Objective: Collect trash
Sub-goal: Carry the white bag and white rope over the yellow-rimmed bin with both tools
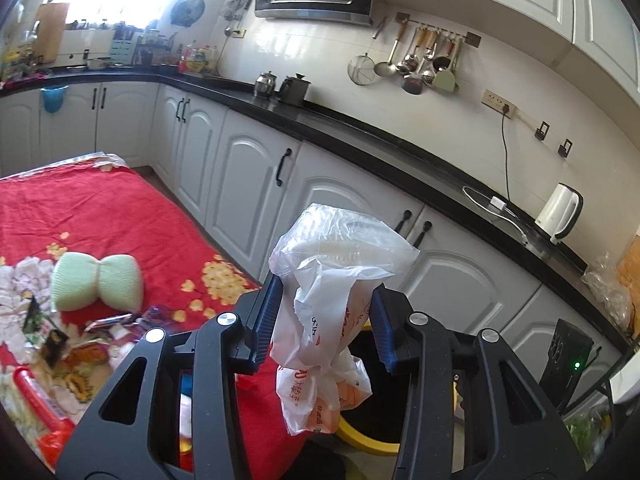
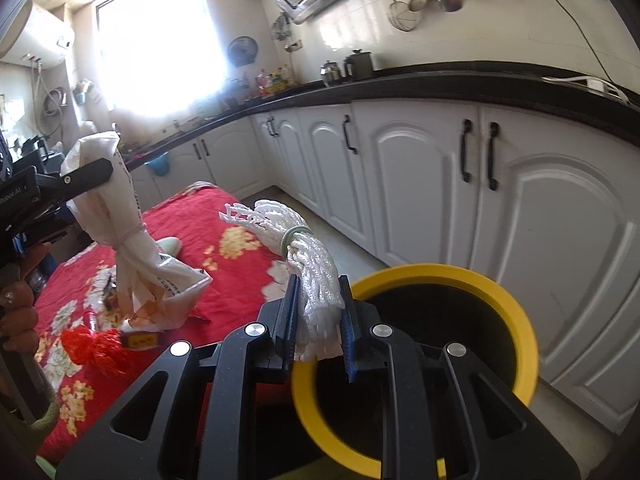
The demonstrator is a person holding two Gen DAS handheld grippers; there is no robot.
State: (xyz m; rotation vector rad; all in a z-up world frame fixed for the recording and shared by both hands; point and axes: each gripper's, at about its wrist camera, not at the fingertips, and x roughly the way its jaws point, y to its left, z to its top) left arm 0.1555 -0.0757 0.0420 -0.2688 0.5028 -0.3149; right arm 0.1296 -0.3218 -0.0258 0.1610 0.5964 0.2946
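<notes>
My left gripper [image 1: 324,316] clasps a knotted plastic bag [image 1: 328,304], my right gripper [image 2: 320,320] clasps white foam netting [image 2: 316,280]; I should centre each over the yellow-rimmed bin [image 2: 516,320], lower right, before releasing.

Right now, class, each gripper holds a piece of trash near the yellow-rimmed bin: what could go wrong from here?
1. The left gripper pinches the knotted plastic bag loosely; its drooping tail might snag the bin's rim.
2. The foam net in the right gripper is light and might miss the bin.
</notes>
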